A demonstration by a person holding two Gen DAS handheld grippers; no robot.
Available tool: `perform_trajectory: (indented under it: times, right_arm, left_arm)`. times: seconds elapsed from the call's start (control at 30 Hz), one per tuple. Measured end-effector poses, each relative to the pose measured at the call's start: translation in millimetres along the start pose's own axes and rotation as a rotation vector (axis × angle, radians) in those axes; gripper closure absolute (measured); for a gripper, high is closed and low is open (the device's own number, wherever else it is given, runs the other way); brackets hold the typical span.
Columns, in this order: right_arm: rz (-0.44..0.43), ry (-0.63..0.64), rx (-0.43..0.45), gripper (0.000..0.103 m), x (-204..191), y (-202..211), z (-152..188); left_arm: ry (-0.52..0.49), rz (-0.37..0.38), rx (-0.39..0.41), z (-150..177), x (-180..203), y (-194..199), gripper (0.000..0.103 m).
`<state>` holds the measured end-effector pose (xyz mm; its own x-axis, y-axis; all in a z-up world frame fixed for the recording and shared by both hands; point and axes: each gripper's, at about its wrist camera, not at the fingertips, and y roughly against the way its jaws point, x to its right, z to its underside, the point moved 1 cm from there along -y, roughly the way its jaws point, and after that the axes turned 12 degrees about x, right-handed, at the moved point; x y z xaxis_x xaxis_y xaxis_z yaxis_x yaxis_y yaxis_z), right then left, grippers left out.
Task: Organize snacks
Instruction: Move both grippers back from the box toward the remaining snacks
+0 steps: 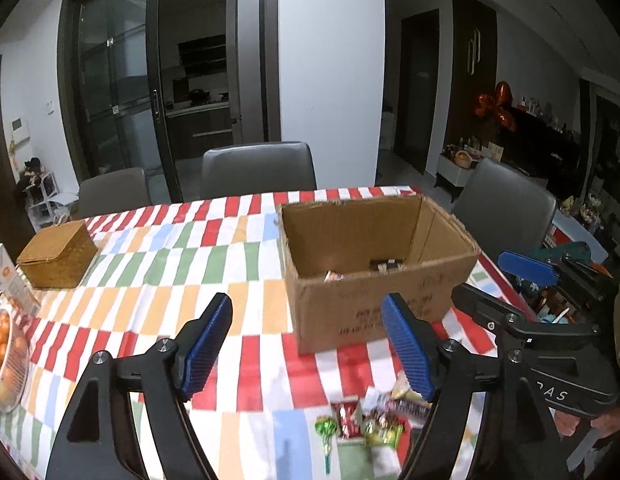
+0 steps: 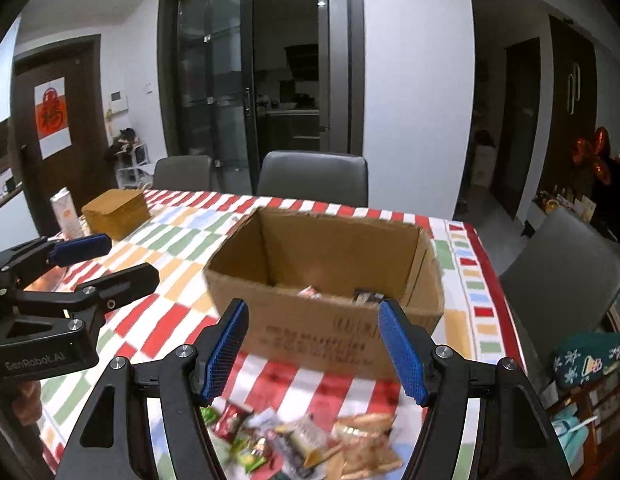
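Observation:
An open cardboard box [image 1: 374, 296] [image 2: 322, 328] stands on the checked tablecloth with a few snack packets [image 2: 310, 292] inside. A pile of wrapped snacks [image 2: 306, 444] [image 1: 370, 420] lies on the cloth in front of the box. My left gripper [image 1: 310, 344] is open and empty, above the cloth left of the pile. My right gripper [image 2: 314, 352] is open and empty, above the pile and just short of the box's front wall. The right gripper also shows at the right in the left wrist view [image 1: 506, 280]. The left gripper shows at the left in the right wrist view [image 2: 110, 260].
A woven lidded basket [image 1: 58, 256] [image 2: 118, 212] and a carton [image 1: 10, 276] stand at the table's far left. A bowl of oranges [image 1: 2, 360] sits at the left edge. Grey chairs [image 1: 258, 168] [image 2: 558, 272] surround the table.

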<state>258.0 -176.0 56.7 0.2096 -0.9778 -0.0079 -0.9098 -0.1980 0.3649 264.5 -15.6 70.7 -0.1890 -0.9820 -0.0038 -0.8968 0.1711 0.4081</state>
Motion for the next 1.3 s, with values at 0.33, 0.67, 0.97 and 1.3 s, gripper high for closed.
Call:
perform_trajectory:
  times: [0.33,0.67,0.97,1.3]
  right_arm:
    - [-0.056,0.019,-0.050,0.035,-17,21,31]
    - [-0.097,0.040,-0.140,0.039,-32,21,66]
    - [-0.156,0.009,-0.260,0.053,-38,3,101]
    - [-0.187,-0.060,-0.376,0.065,-38,-29,131]
  left_arm:
    - [0.010,-0.011,-0.057,41,-3,23,0.021]
    - [-0.010,-0.004,-0.129,84,-2,32,0.021]
    - [-0.027,0.012,-0.192,115,-5,21,0.023]
    - [-0.061,0.033,-0.238,134,-7,0,0.035]
